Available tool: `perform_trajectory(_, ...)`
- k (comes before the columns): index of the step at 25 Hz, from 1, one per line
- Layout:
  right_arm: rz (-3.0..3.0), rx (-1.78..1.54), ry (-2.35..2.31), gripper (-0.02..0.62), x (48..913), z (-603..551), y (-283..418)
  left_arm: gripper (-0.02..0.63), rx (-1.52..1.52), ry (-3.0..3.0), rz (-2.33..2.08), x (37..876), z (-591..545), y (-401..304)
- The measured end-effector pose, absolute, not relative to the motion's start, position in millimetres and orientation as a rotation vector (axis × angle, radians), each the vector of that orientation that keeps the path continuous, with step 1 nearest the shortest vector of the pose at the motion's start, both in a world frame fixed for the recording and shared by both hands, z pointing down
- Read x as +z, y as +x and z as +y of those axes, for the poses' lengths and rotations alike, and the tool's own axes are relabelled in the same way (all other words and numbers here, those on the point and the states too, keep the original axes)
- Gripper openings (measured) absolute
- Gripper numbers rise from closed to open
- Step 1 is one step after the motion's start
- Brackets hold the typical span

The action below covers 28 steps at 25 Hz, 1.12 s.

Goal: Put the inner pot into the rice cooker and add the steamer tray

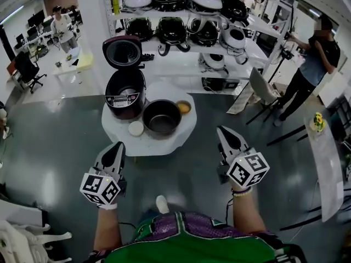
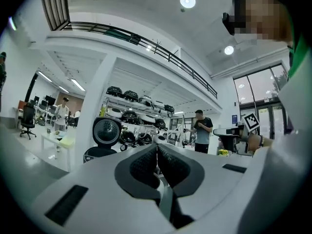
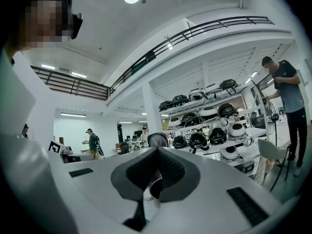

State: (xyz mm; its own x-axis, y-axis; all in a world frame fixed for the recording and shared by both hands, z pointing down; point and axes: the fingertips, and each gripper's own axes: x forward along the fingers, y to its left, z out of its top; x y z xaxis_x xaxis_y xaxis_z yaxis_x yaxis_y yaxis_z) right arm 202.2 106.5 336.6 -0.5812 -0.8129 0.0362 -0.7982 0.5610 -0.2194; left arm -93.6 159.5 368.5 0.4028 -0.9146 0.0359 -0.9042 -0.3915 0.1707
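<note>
Left gripper [image 1: 117, 149] and right gripper [image 1: 222, 131] both closed, empty, short of the surface's [image 1: 149, 145] near edge. Inner pot [image 1: 162, 117] mid-surface, ahead between both, about equally near; open rice cooker [image 1: 125, 95] touching its left side.

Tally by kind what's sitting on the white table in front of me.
Rice cooker: 1
Inner pot: 1
Small white round piece: 1
Small orange dish: 1
Total: 4
</note>
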Motion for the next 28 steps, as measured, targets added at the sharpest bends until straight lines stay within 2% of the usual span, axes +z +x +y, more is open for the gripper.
perform_trajectory(10, 2.728, -0.317, -1.46, 0.006, 360.6, 46.2, 150.6, 0.023, -0.049, 2.578, -1.526, 391.3, 72.7, -129.0)
perform_trajectory(18, 2.763, -0.352, -1.468, 0.006, 382.2, 26.3, 142.0, 0.03, -0.059, 2.545, -1.439, 417.5, 48.6, -118.9)
perform_trajectory(21, 2.776, -0.37, -1.44, 0.006, 389.5, 18.5, 143.6, 0.106, -0.096, 2.547, -1.388, 419.8, 41.8, -107.4)
perform_trajectory(24, 2.787, -0.388, -1.395, 0.006, 392.3, 7.0, 146.4, 0.285, -0.089, 2.542, -1.364, 426.4, 28.8, -93.7)
perform_trajectory(26, 2.783, -0.405, -1.38, 0.006, 392.7, -4.9, 149.6, 0.321, -0.055, 2.52, -1.383, 435.6, 15.1, -86.2)
perform_trajectory(28, 2.776, -0.426, -1.326, 0.006, 392.3, -16.7, 148.3, 0.321, -0.02, 2.479, -1.415, 446.7, 0.4, -82.1)
